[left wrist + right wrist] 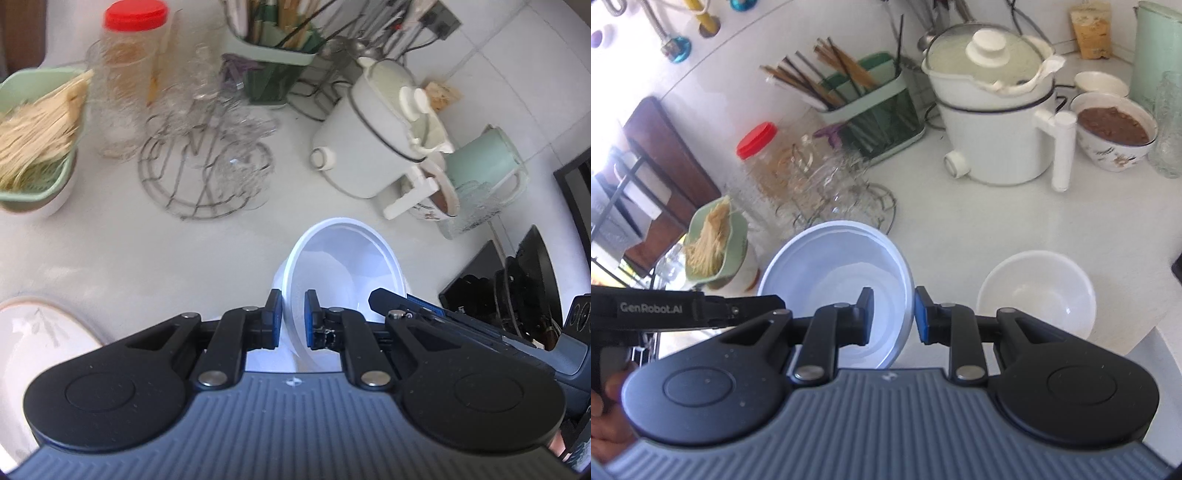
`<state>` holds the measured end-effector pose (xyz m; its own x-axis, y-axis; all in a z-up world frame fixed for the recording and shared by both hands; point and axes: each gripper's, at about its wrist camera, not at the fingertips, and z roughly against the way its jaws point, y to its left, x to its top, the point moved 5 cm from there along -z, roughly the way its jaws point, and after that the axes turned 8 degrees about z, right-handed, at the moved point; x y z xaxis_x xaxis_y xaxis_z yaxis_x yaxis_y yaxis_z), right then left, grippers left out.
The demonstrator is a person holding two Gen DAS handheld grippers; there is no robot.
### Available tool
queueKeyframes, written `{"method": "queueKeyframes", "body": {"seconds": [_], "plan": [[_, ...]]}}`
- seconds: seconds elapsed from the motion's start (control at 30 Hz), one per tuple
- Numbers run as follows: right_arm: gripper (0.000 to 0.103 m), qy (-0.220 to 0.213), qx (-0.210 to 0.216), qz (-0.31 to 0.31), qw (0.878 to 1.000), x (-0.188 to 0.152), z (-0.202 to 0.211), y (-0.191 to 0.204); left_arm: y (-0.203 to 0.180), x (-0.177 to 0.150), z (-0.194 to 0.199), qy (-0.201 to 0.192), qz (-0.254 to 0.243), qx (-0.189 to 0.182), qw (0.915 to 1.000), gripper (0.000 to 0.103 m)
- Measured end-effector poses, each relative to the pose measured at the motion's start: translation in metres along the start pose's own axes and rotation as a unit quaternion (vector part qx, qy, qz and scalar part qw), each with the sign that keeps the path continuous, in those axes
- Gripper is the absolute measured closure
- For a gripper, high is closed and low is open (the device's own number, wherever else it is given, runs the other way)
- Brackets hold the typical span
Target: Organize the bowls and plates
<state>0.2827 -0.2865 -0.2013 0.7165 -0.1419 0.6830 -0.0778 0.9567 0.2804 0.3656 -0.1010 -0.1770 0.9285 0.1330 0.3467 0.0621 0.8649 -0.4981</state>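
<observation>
A white bowl [343, 266] hangs tilted above the white counter [147, 258], and both grippers hold it. My left gripper [293, 317] is shut on its near rim, one pad inside and one outside. In the right wrist view the same bowl [834, 273] has its right rim between the pads of my right gripper [894, 314], which is shut on it. A second white bowl [1038, 291] stands upright and empty on the counter just right of that gripper. A white plate with a leaf pattern [40, 332] lies at the lower left in the left wrist view.
Behind the bowl stand a wire rack with glasses [207, 166], a red-lidded jar [129, 74], a green basket of sticks [37, 129], a utensil holder [871, 110], a white electric pot [993, 122], a bowl of brown food [1113, 125] and a green jug [484, 155]. Dark pans [517, 288] sit at the right.
</observation>
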Motion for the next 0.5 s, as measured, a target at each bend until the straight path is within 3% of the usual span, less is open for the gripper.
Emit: {"method": "queueKeyframes", "body": {"seconds": [0.5], "plan": [[0.075, 0.083, 0.024, 0.035, 0.996, -0.025, -0.031, 0.022, 0.044, -0.026, -0.009, 0.019, 0.049, 0.039, 0.9979, 0.089]]}}
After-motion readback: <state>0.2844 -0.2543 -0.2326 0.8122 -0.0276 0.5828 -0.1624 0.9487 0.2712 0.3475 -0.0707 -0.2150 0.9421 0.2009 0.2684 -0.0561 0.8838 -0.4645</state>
